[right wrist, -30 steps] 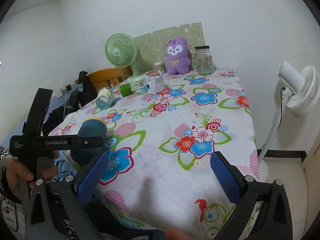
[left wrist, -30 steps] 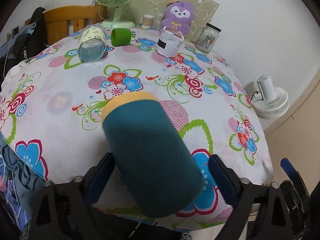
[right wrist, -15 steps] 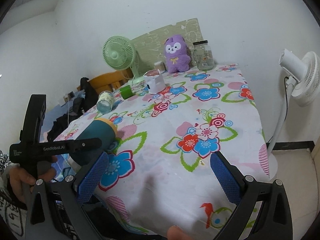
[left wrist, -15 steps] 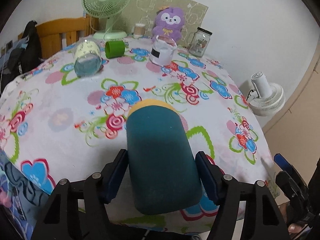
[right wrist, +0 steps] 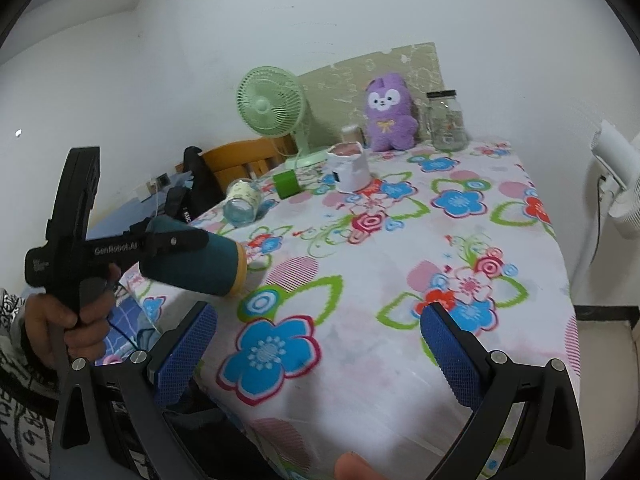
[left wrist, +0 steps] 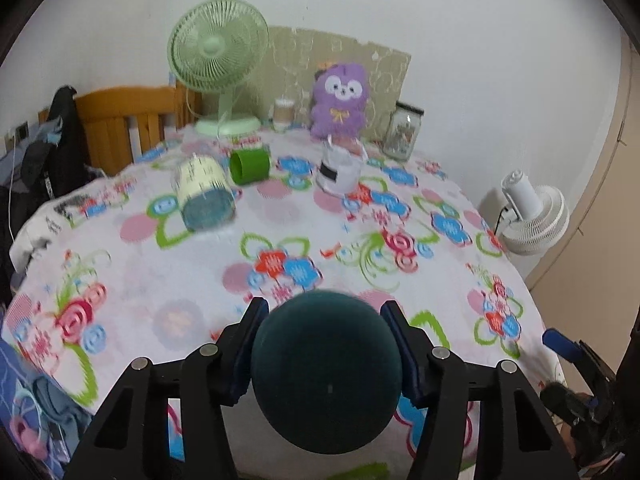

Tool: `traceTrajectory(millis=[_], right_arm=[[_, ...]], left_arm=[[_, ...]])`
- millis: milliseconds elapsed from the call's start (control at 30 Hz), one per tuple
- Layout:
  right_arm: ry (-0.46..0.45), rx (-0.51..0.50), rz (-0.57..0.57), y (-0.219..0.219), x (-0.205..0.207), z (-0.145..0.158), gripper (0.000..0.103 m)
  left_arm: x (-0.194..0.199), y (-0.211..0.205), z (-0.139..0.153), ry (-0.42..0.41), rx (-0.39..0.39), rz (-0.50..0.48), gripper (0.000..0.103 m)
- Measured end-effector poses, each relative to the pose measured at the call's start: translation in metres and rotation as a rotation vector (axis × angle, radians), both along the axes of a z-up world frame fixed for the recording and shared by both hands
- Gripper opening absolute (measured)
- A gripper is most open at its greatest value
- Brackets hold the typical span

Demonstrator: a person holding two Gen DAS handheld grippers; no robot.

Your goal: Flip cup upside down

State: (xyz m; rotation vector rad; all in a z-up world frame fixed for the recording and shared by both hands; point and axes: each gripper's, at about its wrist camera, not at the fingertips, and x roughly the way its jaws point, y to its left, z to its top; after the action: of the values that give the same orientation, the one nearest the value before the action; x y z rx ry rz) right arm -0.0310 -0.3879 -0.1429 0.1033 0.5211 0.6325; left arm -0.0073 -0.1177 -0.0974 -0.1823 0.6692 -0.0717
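Note:
My left gripper is shut on a dark teal cup, whose round base faces the camera. In the right wrist view the cup is held lying level above the near left table edge, its yellow rim pointing toward the table's middle, with the left gripper clamped around it. My right gripper is open and empty over the front of the flowered tablecloth.
Toward the back stand a green fan, a purple plush, a glass jar and a white pouch. A glass jar on its side and a green cup lie left of them. A white floor fan stands right.
My left gripper closed on the teal cup, lifted it off the table and turned it level, base toward the camera. The right gripper stayed open and barely moved.

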Motion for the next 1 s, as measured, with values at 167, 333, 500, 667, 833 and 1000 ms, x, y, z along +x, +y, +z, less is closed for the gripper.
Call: traceTrajectory(millis=[167, 333, 500, 667, 833, 1000], right_arm=[[-0.006, -0.001, 0.023, 0.013, 0.000, 0.004, 0.103], [-0.025, -0.035, 0.015, 0.044, 0.005, 0.012, 0.102], [-0.104, -0.139, -0.017, 0.089, 0.013, 0.024, 0.102], [-0.128, -0.190, -0.037, 0.119, 0.026, 0.033, 0.102], [-0.139, -0.192, -0.033, 0.137, 0.033, 0.039, 0.102], [-0.116, -0.196, -0.039, 0.145, 0.040, 0.035, 0.102]], left_arm=[[0.008, 0.013, 0.017, -0.041, 0.019, 0.001, 0.059], [0.016, 0.025, 0.035, -0.056, 0.039, -0.006, 0.059], [0.027, 0.040, 0.053, -0.051, 0.050, -0.008, 0.059], [0.036, 0.050, 0.063, -0.024, 0.069, -0.029, 0.059], [0.048, 0.057, 0.067, 0.022, 0.081, -0.053, 0.059], [0.058, 0.059, 0.071, 0.053, 0.105, -0.069, 0.059]])
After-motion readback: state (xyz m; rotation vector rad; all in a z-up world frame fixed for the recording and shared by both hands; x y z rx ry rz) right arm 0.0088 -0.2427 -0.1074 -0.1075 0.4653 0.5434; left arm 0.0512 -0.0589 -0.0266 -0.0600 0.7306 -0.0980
